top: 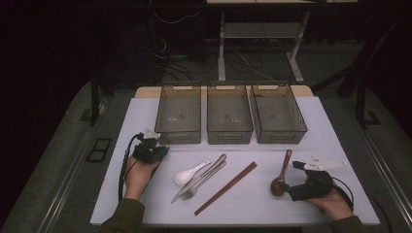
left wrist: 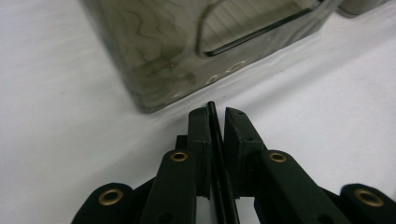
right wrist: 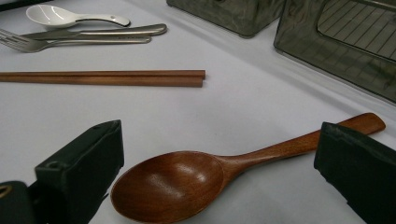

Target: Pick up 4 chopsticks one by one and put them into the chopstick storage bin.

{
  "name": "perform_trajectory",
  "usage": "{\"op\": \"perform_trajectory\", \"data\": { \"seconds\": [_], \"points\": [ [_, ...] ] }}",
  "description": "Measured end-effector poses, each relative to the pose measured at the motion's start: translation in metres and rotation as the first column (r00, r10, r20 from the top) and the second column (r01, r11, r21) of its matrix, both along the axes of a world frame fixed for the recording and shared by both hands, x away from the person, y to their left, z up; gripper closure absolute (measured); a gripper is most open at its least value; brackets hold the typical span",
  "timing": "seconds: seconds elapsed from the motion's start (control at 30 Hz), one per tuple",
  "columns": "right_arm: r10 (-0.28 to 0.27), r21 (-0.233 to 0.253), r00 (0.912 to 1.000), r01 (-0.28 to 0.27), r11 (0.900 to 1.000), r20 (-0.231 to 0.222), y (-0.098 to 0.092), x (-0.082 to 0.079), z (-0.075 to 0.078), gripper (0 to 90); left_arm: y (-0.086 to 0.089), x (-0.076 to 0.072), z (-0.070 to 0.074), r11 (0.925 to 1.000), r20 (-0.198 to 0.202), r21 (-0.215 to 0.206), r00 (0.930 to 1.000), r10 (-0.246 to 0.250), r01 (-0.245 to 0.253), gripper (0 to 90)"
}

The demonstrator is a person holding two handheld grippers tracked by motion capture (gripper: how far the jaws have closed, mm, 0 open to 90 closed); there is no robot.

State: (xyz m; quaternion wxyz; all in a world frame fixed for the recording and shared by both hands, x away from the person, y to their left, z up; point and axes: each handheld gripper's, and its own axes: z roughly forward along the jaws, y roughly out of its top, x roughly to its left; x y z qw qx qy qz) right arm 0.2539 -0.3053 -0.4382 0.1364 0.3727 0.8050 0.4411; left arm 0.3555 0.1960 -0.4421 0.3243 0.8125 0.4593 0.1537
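A brown wooden spoon (top: 284, 170) lies on the white table (top: 145, 111) at the right, bowl toward me. My right gripper (top: 287, 188) is open and rests on the table at that bowl. In the right gripper view the wooden spoon (right wrist: 187, 179) lies between the wide-apart jaws of the right gripper (right wrist: 219, 140), touched by neither. My left gripper (top: 148, 141) sits at the front left corner of the left bin (top: 178, 112). In the left gripper view the left gripper (left wrist: 217, 112) is shut with nothing held, just short of the bin's wall (left wrist: 154, 60).
Three translucent grey bins stand in a row at the back: left, middle (top: 229, 112) and right (top: 278, 112). Mid-table lie a white ceramic spoon (top: 189, 173), a metal knife and fork (top: 200, 178) and a pair of brown chopsticks (top: 226, 188).
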Motion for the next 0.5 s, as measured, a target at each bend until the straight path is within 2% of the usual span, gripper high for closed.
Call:
{"op": "perform_trajectory", "data": {
  "seconds": [0.23,0.33,0.5],
  "points": [
    [0.001,0.000,1.0000,-0.001,1.000,-0.003,0.000,0.000,0.000,1.3,-0.010,-0.001,-0.001,0.9978,-0.002,-0.017,0.9980,-0.064,0.064,80.7],
    [0.001,-0.001,1.0000,-0.001,1.000,-0.003,0.000,0.000,0.000,1.3,-0.019,-0.001,-0.002,0.9935,0.003,-0.016,0.9936,-0.113,0.113,80.7],
    [0.004,-0.002,1.0000,-0.004,1.000,-0.002,0.000,0.000,0.000,1.3,-0.030,-0.002,-0.002,0.9863,0.007,-0.023,0.9866,-0.163,0.163,80.7]
  ]
}}
